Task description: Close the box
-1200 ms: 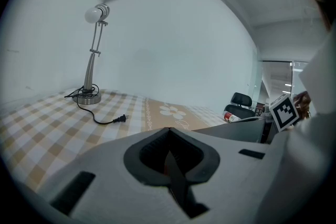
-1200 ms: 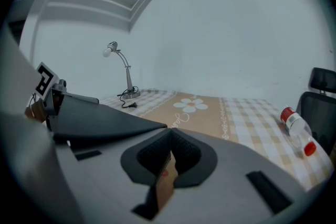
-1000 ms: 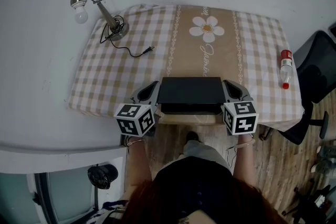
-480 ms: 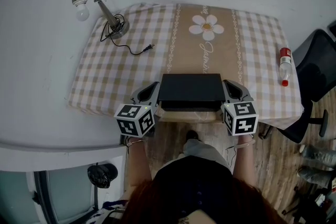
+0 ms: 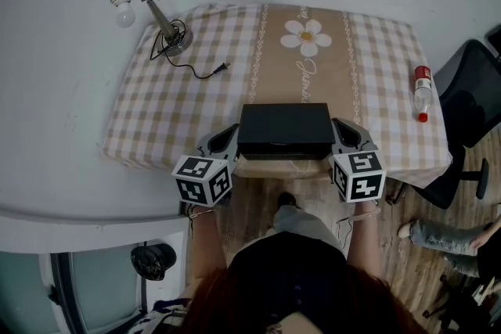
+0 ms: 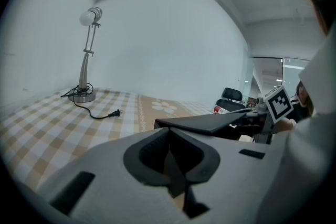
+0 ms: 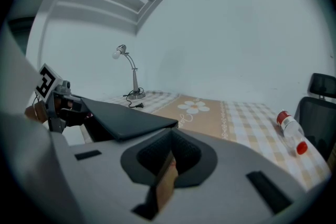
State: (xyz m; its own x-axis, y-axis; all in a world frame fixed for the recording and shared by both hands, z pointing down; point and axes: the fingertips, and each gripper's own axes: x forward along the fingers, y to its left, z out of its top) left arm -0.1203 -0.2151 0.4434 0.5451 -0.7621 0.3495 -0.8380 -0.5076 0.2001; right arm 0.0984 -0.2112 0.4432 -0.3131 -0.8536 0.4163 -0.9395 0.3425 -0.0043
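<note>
Box (image 5: 283, 129): black, low and oblong, at the near edge of the counter (image 5: 156, 121), lower centre of the head view, held between the two grippers.

- Left gripper (image 6: 174, 170): fingers pressed together on a thin upright panel, dark with a brown lower edge, which appears to be a side of the box. Its marker cube sits at lower left of the head view, just beside the box's left end.
- Right gripper (image 7: 166, 173): fingers pinching a thin brown card edge, seen end-on at lower centre of the right gripper view. It stands at the box's right end.
- Lid (image 6: 210, 122): flat black slab, slanted rather than level in both gripper views, with a dark space showing under it in the right gripper view. A tan strip shows below its front edge in the head view.
- Cloth (image 5: 376, 90): beige and white check, covering the counter, with a plain tan band up the middle bearing a white daisy (image 5: 307, 34).
- Desk lamp (image 5: 145, 12): metal, round base, upper left of the head view, well apart from the box.
- Cord (image 5: 196, 70): black, running from the lamp base, plug lying loose on the cloth.
- Bottle (image 5: 423, 92): clear, red cap and red band, lying on its side near the right edge.
- Office chair (image 5: 470, 90): black, off the counter's right side.
- Floor (image 5: 407, 192): wood planks; a person's leg (image 5: 442, 235) at lower right.
</note>
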